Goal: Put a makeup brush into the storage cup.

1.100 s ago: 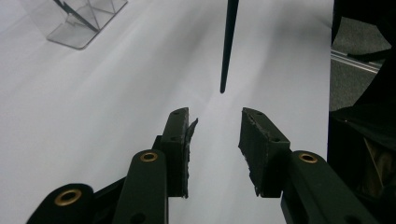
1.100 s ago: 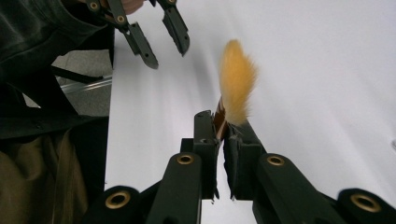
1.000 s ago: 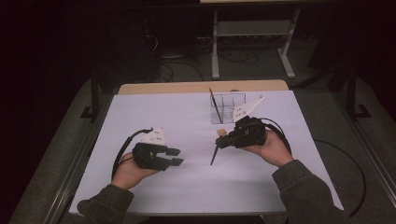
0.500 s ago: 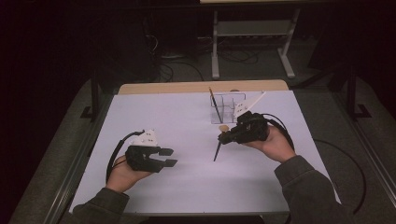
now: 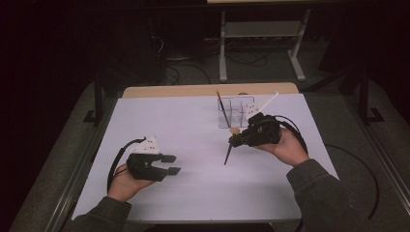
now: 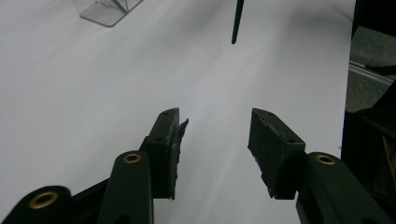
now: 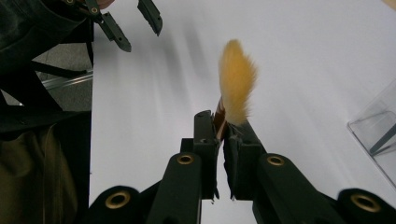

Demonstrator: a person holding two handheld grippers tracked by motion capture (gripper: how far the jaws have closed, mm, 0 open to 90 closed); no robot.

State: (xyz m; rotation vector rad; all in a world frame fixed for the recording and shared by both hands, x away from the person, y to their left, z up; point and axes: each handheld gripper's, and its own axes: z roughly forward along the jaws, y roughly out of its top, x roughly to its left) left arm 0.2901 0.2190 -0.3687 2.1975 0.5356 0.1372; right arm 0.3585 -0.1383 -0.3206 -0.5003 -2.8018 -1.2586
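- the left gripper (image 5: 167, 164) sits low on the white table (image 5: 159, 121), near the person's side, and its jaws have just been opening; in the left gripper view they stand apart with nothing but bare tabletop between them.
- compared with a second ago, that gripper has drawn a little back toward the table's near edge, well apart from the work.
- the right gripper (image 7: 223, 133) is clenched on a slim dark-handled brush with a soft yellow bristle tuft (image 7: 237, 88), gripped just below the tuft; the handle (image 5: 228, 155) slants down toward the table.
- the brush has been lifted slightly and hangs just beside the clear plastic compartment holder (image 5: 235, 112), which already has other sticks standing in it.
- judged from this, the left hand has let go and the right alone carries the brush, probably toward a compartment of the holder.
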